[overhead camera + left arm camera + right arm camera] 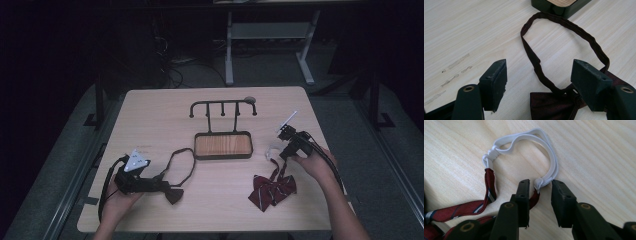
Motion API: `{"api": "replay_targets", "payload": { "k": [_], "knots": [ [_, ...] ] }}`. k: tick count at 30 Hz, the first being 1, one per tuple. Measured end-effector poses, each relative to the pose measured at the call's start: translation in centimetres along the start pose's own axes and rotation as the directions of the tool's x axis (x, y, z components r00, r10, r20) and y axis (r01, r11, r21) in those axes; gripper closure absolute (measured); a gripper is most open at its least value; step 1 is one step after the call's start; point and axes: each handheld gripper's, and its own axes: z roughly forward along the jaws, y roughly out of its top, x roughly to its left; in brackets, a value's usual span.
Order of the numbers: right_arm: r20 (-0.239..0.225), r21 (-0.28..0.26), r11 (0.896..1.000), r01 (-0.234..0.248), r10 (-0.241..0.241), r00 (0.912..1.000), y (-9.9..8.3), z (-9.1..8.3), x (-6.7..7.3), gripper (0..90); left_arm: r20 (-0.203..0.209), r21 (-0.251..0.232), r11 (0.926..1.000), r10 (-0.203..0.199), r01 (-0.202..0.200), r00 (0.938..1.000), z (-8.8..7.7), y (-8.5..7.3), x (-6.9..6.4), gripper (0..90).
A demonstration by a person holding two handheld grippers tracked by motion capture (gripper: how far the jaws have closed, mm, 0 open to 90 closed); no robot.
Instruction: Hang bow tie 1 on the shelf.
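Right gripper view: my right gripper (pixel 540 195) low over table (pixel 599 150), jaws part-spread, straddling white knot where elastic loop (pixel 554 162) joins red striped strap; pads not yet pressing it. Loop arcs away toward upper left of frame, long axis running up-left from my fingertips. Red striped bow tie (pixel 272 190) lower right of high view, just below my right gripper (pixel 280 150). Left gripper (pixel 539 82) jaws spread wide over dark maroon bow tie (pixel 549 105), lower centre; its strap (pixel 584 37) loops up toward hook stand tray (pixel 222 145). No readable writing
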Motion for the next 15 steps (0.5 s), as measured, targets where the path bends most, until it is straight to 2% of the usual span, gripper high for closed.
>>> {"api": "replay_targets", "payload": {
  "k": [6,9,11,15],
  "knots": [
    [-0.016,-0.022,1.000,-0.015,0.015,0.9998,0.08,-0.35,0.12,61.0,0.001,0.003,1.0000,0.001,-0.001,1.0000,0.10,0.00,-0.06,29.6],
    [-0.009,-0.013,1.000,-0.011,0.011,0.9999,0.17,-0.13,0.14,61.1,0.000,0.002,1.0000,0.001,-0.001,1.0000,0.09,0.00,-0.08,29.6],
    [-0.005,0.004,1.000,-0.009,0.009,0.9999,0.25,0.15,0.16,62.9,-0.001,0.005,1.0000,0.003,-0.003,1.0000,0.03,0.01,0.01,29.6],
    [0.004,0.003,1.000,0.003,-0.003,1.0000,0.31,0.15,0.23,68.9,-0.001,0.005,1.0000,0.004,-0.004,1.0000,0.02,0.02,0.00,29.6]
  ]
}}
